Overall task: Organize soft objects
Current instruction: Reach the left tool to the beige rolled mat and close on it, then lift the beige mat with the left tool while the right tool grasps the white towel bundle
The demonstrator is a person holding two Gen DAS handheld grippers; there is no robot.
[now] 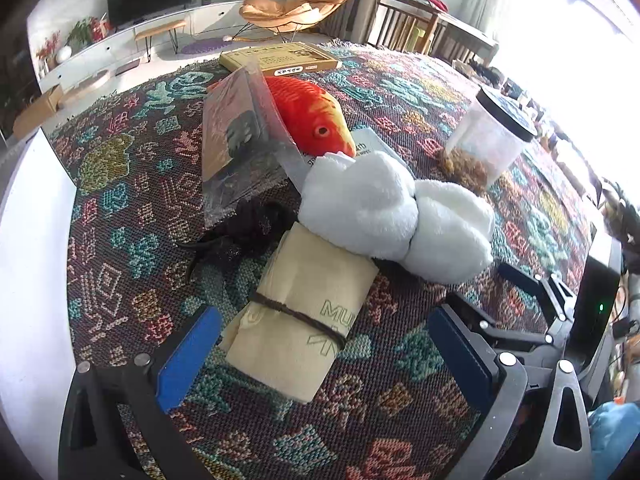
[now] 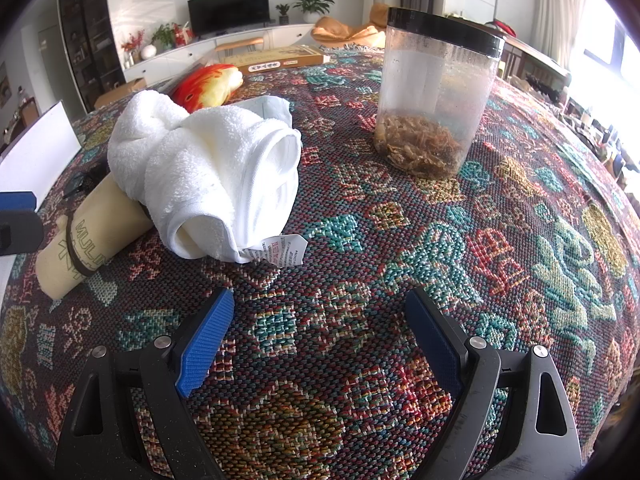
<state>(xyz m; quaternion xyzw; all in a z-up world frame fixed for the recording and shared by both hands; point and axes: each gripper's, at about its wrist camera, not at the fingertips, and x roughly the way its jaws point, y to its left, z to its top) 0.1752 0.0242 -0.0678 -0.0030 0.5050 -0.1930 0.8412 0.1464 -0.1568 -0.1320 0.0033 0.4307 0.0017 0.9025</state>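
The left tongs (image 1: 324, 356) are standing wide open over the table (image 1: 400, 420), their blue pads flanking the near end of a beige roll (image 1: 304, 320) without pressing on it; a dark cord is running around the roll's middle. The right tongs (image 2: 320, 340) are also gaping open, gripping nothing, hanging over bare patterned cloth (image 2: 400, 240) with the towel ahead and to their left. That white towel (image 1: 384, 212) is lying knotted in the middle, its one end resting on the far end of the roll, a care label sticking out of its near edge in the right wrist view. Just beyond the towel an orange fish plush (image 1: 316, 116) is lying with its nose touching the towel, on top of a white packet (image 1: 372, 146). A clear plastic sleeve (image 1: 240, 140) holding a dark item is leaning against the fish's side, and a black tangled thing (image 1: 244, 228) is lying between the sleeve and the roll. Well apart to the right a clear jar (image 2: 436, 96) with a black lid is standing upright, brown flakes filling its bottom. At the table's far edge a flat yellow box (image 1: 280, 58) is lying.
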